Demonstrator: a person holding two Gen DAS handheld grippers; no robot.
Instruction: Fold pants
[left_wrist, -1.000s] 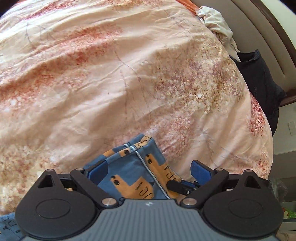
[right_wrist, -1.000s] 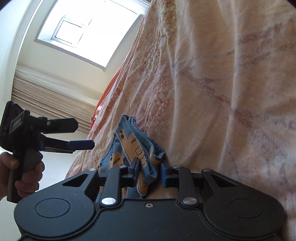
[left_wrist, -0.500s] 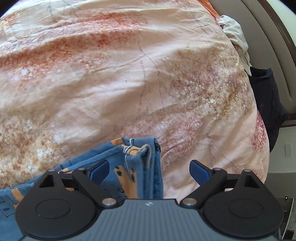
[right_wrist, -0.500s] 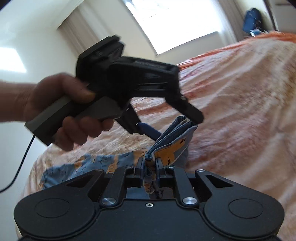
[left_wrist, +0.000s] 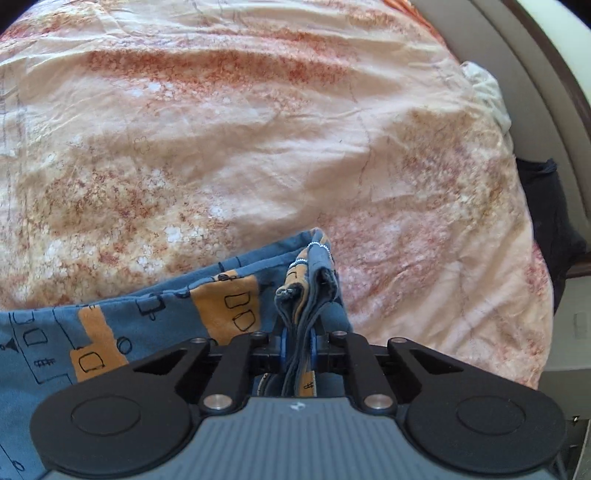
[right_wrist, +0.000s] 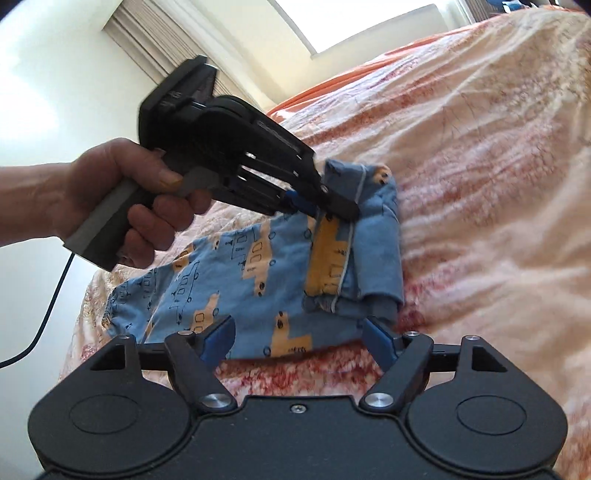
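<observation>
Pants (right_wrist: 258, 280) lie on the bed (left_wrist: 258, 129), blue with orange print, one end doubled over into a thick bundle at the far right in the right wrist view. Left gripper (left_wrist: 297, 345): jaws clenched on that bunched edge, several layers pinched between the blue pads. Seen from the right wrist, the same tool sits in the left hand (right_wrist: 122, 199), nose down on the fold. Right gripper (right_wrist: 299, 336): jaws spread wide, empty, hovering just short of the near edge of the cloth, not touching it. Step in hand, as I judge it: carry the folded end across the rest of the garment. To do it well, keep the left pinch firm so no layer slips out, lift only enough to clear the fabric below, and draw the bundle along the length, not sideways, so the edges stack. The right gripper should take the near corner of the same fold or pin the flat part. How many layers the left grip holds is hard to tell; probably all. Cloth is limp; expect sag.
</observation>
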